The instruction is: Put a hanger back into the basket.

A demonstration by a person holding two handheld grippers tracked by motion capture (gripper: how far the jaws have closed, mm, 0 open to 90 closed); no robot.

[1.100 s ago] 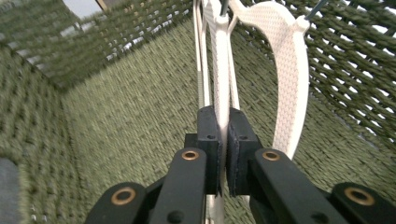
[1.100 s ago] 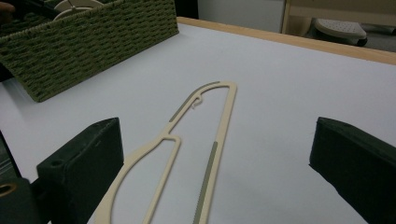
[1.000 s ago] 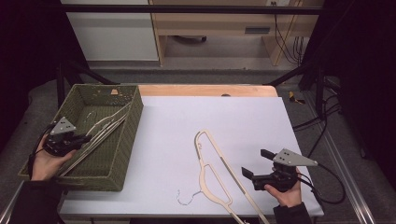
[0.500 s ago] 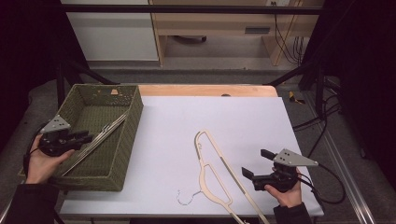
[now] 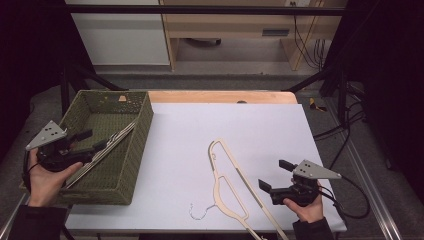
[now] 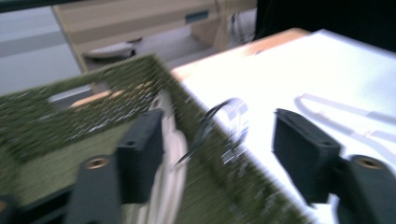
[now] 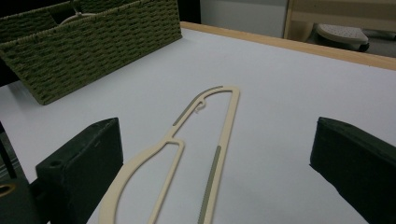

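A white table top (image 5: 200,135) with a wooden far edge stands in a dim room, pale cabinets and loose cables behind it. At its left end sits a green woven basket (image 5: 135,150), and hangers (image 5: 107,145) lie slanted inside it, their ends propped up toward the right wall of the basket. The left gripper (image 5: 90,141) hovers over the near left part of the basket; its jaws have just been opening and now stand well apart, with nothing pressed between the pads. In the left gripper view the cream hanger and its wire hook lie between the jaws but free of them, so the drop looks done.

A second cream hanger (image 5: 232,187) lies flat on the table, its wire hook (image 5: 200,212) near the front edge. The right gripper (image 5: 272,177) rests just beside it on the right, jaws wide and empty, the hanger's long bar lying ahead between them in the right gripper view.

The likely next step is picking up this hanger, and that is where trouble may come. It is thin and flat on a smooth surface, so the pads could skid over it or push it toward the front edge. Gripped near one end, it may swing and catch the basket rim. The hangers already inside lean on the wall and could shift or snag hooks with a newcomer.
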